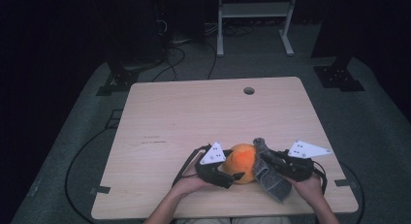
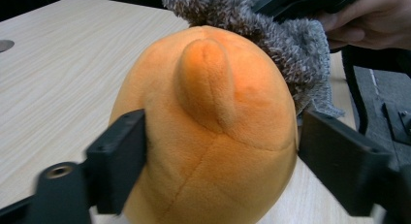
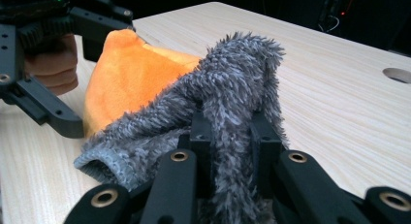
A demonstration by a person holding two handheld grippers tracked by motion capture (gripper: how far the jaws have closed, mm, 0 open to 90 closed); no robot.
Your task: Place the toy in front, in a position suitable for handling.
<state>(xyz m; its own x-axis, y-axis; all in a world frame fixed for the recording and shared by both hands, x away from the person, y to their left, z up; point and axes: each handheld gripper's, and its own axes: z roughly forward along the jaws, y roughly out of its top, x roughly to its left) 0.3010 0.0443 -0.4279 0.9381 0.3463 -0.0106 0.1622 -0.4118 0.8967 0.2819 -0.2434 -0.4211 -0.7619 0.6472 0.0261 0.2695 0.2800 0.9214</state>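
Note:
An orange plush toy [image 1: 241,161] sits on the wooden table [image 1: 194,117] near its front edge. My left gripper [image 1: 236,172] reaches in from the left and is open; its jaws stand on either side of the plush [image 2: 208,88] without squeezing it, the left one blurred. My right gripper [image 1: 265,158] is shut on a grey fuzzy sock [image 1: 271,178], which drapes against the right side of the plush. In the right gripper view the sock [image 3: 232,73] bunches up between the pads of my right gripper [image 3: 231,132], with the plush [image 3: 131,69] just behind it.
A round cable hole [image 1: 248,90] lies near the table's far edge. Cables trail from both grippers over the front edge. Beyond the table stand a white frame [image 1: 254,20] and dark stands on a grey floor.

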